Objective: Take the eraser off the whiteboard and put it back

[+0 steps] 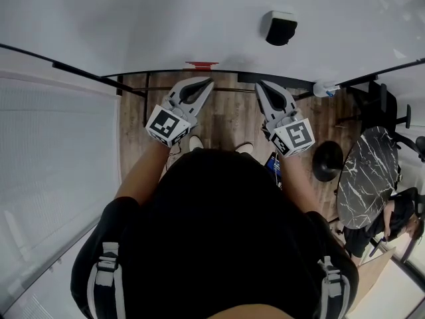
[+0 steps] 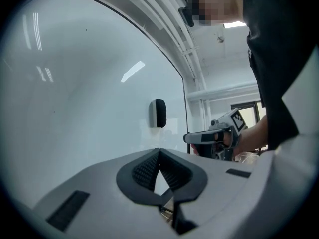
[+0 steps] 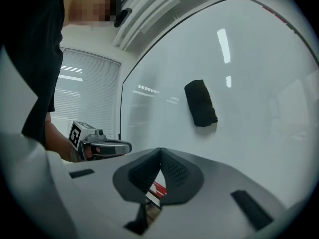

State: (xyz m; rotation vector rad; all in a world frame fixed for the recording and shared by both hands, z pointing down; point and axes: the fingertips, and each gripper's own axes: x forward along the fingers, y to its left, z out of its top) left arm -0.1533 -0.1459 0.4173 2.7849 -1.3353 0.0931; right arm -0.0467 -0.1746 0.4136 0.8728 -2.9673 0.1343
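Whiteboard point(image 1: 199, 18): glossy white, smooth, thin black frame; ceiling lights reflect on it as streaks.

Eraser point(image 1: 280, 27): matte black block with rounded corners, stuck on the board face, long side roughly upright; in the right gripper view it leans a little point(image 3: 201, 103); in the left gripper view it shows edge-on as a narrow oval point(image 2: 159, 113); surface texture too small to make out, possibly felt.

Left gripper point(image 1: 209, 80): grey plastic shell, black ribbed pads; its own view shows the jaws closed tip to tip point(image 2: 159, 151), only a small triangular gap behind the tips, nothing in it; points level at the board, below and left of the eraser, well apart from it.

Right gripper point(image 1: 260, 83): same build; pads meet at the tips point(image 3: 160, 149), nothing gripped; level, below the eraser, apart from it; the two grippers sit side by side, near each other, not touching.

Each carries a white cube point(image 1: 167, 123) with black square markers.

Red strip point(image 1: 201, 64): flat, at the board's lower edge, between and above the jaw tips; also seen through the right jaw gap.

Floor point(image 1: 226, 118): brown wood planks; window blind point(image 1: 53, 151): white, fine horizontal slats, left of the board; round table point(image 1: 368, 175): black marble with white veins, at right.
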